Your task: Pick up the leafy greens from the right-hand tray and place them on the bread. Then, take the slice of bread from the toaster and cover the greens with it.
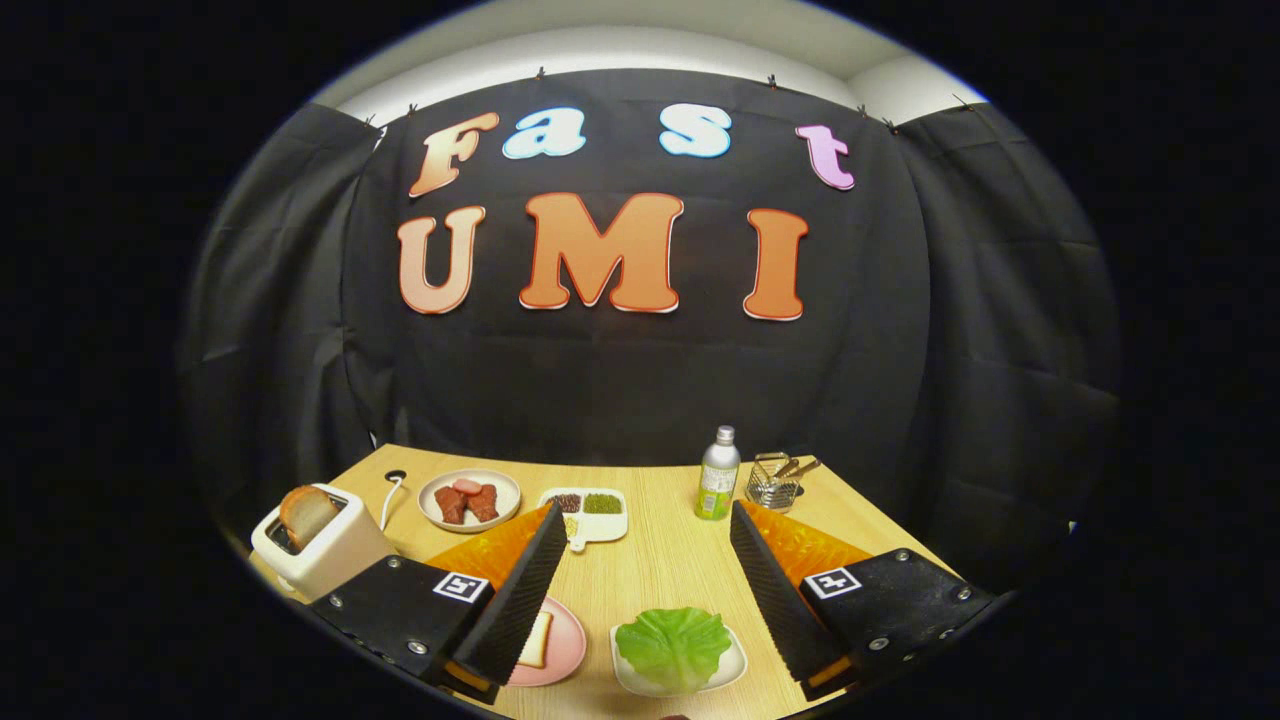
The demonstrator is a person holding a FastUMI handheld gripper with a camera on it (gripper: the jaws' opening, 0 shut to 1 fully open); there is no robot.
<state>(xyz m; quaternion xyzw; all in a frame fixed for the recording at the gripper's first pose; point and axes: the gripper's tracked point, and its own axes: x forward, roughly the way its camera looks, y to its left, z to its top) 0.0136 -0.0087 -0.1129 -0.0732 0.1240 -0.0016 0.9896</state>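
Two fingers of the gripper [640, 580] stand spread wide with nothing between them but bare table [660, 560]; they grip nothing, and hang above the near edge of the wooden top. The lettuce leaf [673, 645] lies on a small white tray [728, 668] at about six o'clock from the midpoint of the fingers, in the gap between them and a little nearer the right finger; it looks untouched. At roughly eight o'clock from the leaf, partly hidden behind the left finger, a slice of bread [537, 640] rests on a pink plate [565, 645]; plate and tray sit near each other without touching. The toaster [318, 545] stands at ten o'clock, beyond the left finger, with a second slice [307, 512] poking out of its slot. Farther back, around twelve o'clock, are a plate of meat [468, 499], a small divided dish [590, 512], a bottle [717, 474] and a wire basket [775, 485]; none belongs to the job.

By my reading the first step is barely begun: the greens are still to be picked up. The next move likely calls for lowering the fingers straight down so they straddle the leaf, then closing gently; the leaf is thin and floppy, so a pinch at a raised fold may hold better than one at the flat rim.
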